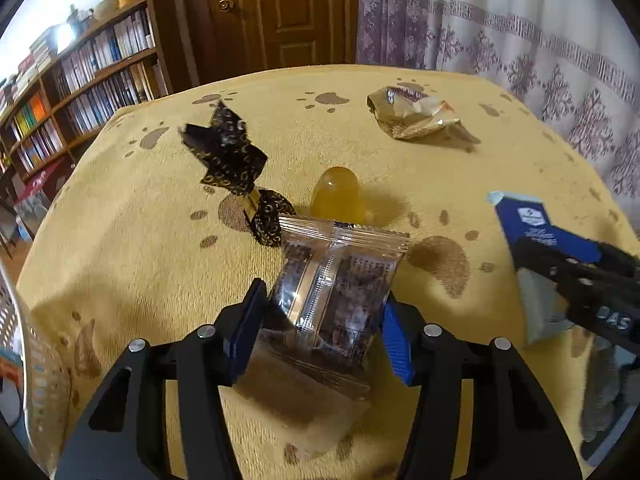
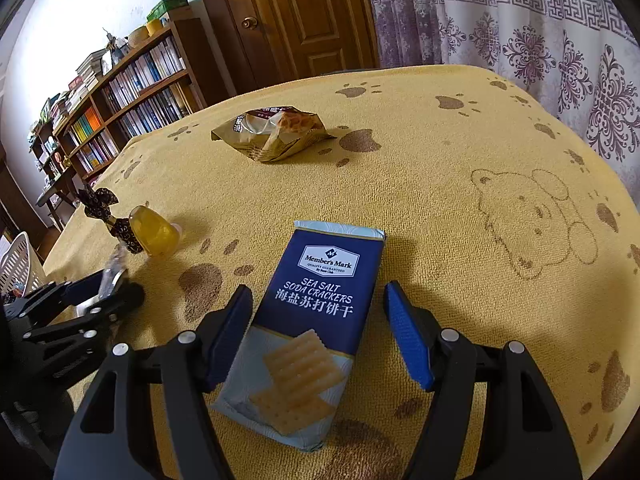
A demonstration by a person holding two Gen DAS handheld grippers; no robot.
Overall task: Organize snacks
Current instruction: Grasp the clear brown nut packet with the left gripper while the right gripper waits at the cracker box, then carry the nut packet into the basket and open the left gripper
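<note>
Each of the 2 fisheye views sits just behind its own gripper fingers and looks forward and slightly down across the yellow tablecloth (image 1: 400, 80) toward the wooden door (image 1: 276, 12); the left wrist view is close to the clear snack packet (image 1: 340, 280); the right wrist view is close to the blue cracker pack (image 2: 316, 300); both views share the orange jelly cup (image 1: 340, 196), the brown snack bag (image 2: 272, 132), the bookshelf (image 2: 132, 100) and the curtain (image 2: 520, 32); each view catches the other gripper at its edge.
</note>
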